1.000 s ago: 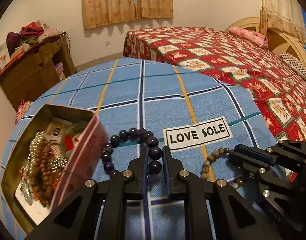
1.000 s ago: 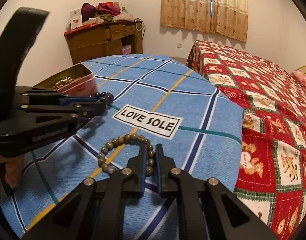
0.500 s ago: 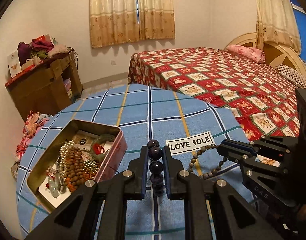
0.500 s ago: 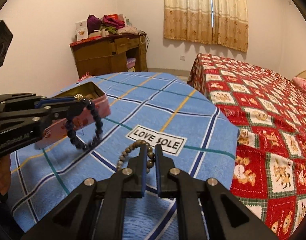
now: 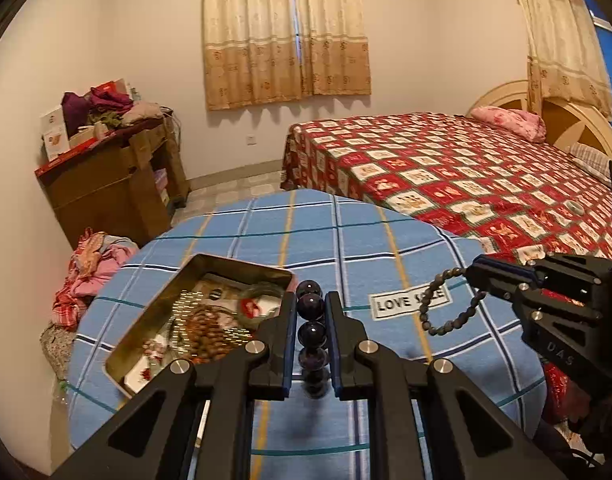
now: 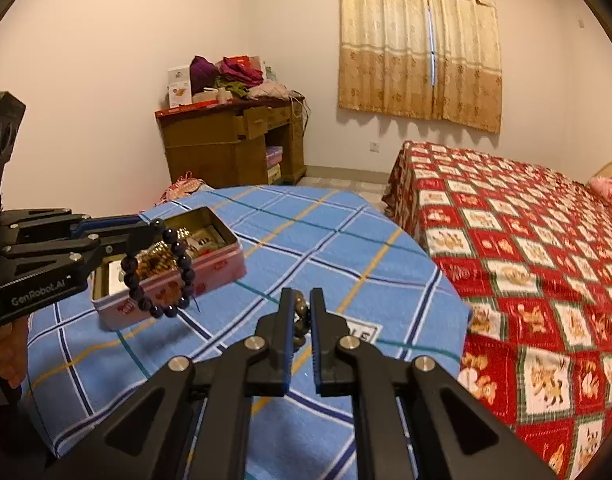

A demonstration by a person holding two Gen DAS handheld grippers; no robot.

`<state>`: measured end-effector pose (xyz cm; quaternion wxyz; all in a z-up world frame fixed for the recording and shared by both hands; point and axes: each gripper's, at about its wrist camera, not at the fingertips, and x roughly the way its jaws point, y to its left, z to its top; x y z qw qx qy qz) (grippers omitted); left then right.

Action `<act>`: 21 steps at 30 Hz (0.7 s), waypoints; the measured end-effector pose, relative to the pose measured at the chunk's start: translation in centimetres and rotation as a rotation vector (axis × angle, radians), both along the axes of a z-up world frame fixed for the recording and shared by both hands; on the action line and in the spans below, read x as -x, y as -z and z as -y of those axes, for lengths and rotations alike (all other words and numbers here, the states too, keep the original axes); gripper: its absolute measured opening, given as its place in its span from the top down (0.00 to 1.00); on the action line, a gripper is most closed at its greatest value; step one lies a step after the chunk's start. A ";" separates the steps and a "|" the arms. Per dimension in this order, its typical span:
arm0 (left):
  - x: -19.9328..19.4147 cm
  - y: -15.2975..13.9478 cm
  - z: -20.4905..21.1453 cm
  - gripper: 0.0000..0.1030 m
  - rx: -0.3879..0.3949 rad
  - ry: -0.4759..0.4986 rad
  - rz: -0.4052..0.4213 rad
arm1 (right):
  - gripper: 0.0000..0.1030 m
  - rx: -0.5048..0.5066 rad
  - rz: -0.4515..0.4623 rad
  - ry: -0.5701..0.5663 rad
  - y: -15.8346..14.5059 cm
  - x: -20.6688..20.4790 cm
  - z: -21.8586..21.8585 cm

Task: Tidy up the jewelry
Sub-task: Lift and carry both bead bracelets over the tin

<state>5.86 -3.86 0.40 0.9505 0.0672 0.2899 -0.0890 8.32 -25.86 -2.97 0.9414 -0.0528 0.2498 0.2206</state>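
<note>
A bed [image 5: 466, 176] is covered by a red patterned quilt, with a pink pillow [image 5: 510, 120] at its head. Clothes are piled on a wooden cabinet [image 6: 229, 148]. Beige curtains [image 5: 285, 32] are drawn shut.

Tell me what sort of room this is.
Most likely a home bedroom: a bed under a red patchwork quilt with a pink pillow, curtains on the wall, and a wooden desk piled with clothes.
</note>
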 end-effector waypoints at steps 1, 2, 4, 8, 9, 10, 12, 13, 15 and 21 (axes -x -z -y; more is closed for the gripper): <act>0.0 -0.1 -0.3 0.87 -0.001 -0.007 0.001 | 0.91 0.003 0.007 -0.008 -0.3 -0.2 -0.4; 0.0 -0.2 -0.7 0.87 -0.003 -0.015 0.003 | 0.91 0.006 0.011 -0.014 -0.4 -0.2 -0.7; 0.0 -0.2 -1.4 0.87 -0.005 -0.028 0.003 | 0.91 0.011 0.021 -0.032 -0.8 -0.5 -1.5; -0.3 -0.3 -3.0 0.87 -0.002 -0.065 0.004 | 0.91 0.017 0.034 -0.067 -1.4 -1.1 -3.1; -0.3 -0.3 -3.3 0.87 -0.002 -0.072 0.004 | 0.91 0.019 0.037 -0.075 -1.5 -1.3 -3.6; -0.3 -0.4 -3.7 0.87 -0.002 -0.080 0.007 | 0.91 0.020 0.040 -0.082 -1.6 -1.5 -3.9; -0.4 -0.5 -4.4 0.87 -0.003 -0.091 0.008 | 0.91 0.022 0.046 -0.101 -1.8 -1.7 -4.8; -0.4 -0.5 -4.7 0.87 -0.004 -0.097 0.009 | 0.91 0.026 0.050 -0.113 -2.0 -1.9 -5.4; -0.6 -0.5 -5.4 0.87 -0.005 -0.108 0.008 | 0.91 0.035 0.060 -0.131 -2.2 -2.0 -6.4; -0.7 -0.7 -6.8 0.87 -0.009 -0.132 0.014 | 0.91 0.050 0.077 -0.172 -2.8 -2.2 -8.5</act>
